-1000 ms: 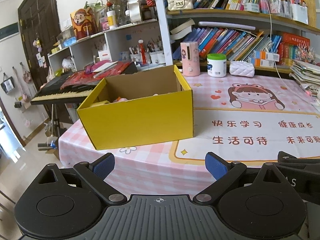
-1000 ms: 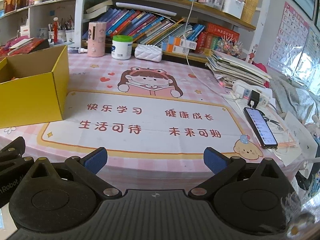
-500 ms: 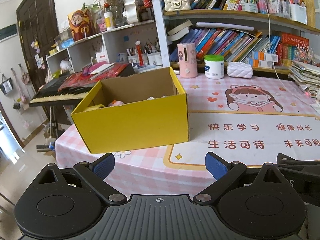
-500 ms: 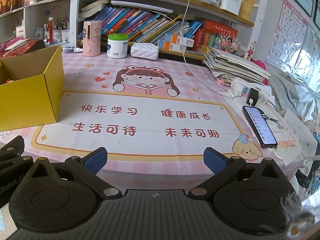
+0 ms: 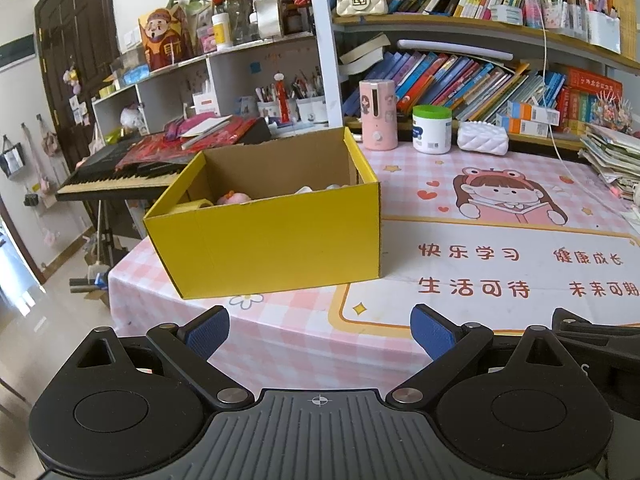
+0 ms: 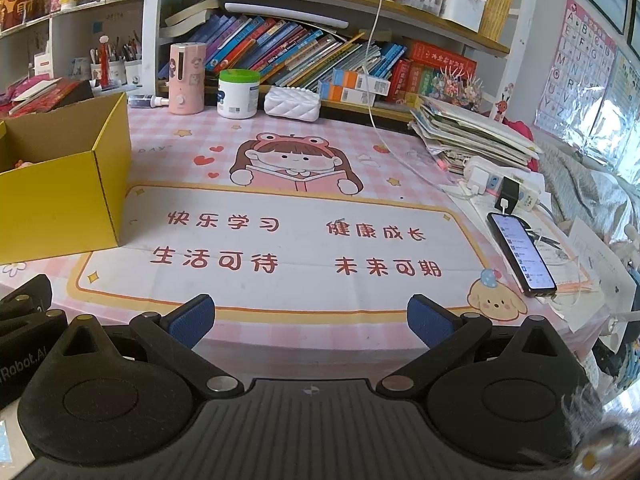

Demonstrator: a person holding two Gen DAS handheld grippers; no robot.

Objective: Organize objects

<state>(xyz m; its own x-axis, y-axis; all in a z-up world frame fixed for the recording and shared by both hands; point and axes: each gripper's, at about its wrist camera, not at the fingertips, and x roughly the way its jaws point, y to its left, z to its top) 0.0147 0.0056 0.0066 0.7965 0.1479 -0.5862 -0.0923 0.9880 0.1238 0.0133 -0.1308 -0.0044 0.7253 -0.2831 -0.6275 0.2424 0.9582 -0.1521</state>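
A yellow cardboard box [image 5: 272,240] stands open on the left part of the pink checked table cover [image 5: 288,332]; the same box [image 6: 60,196] shows at the left edge of the right wrist view. Inside it lie a pink toy [image 5: 234,198], a roll of tape [image 5: 192,206] and some white items [image 5: 316,189], partly hidden by the front wall. My left gripper [image 5: 320,330] is open and empty, held short of the table's near edge. My right gripper [image 6: 310,318] is open and empty too, over the near edge, to the right of the left one.
At the back stand a pink dispenser [image 6: 186,78], a white jar with a green lid [image 6: 238,94] and a white quilted pouch [image 6: 294,102]. A phone [image 6: 520,252], power strip [image 6: 500,188] and paper stack [image 6: 472,136] crowd the right side. A keyboard [image 5: 120,176] stands left of the table.
Both grippers have pulled back and risen a little from the table, so the box and mat look farther away. Both stay open and empty.
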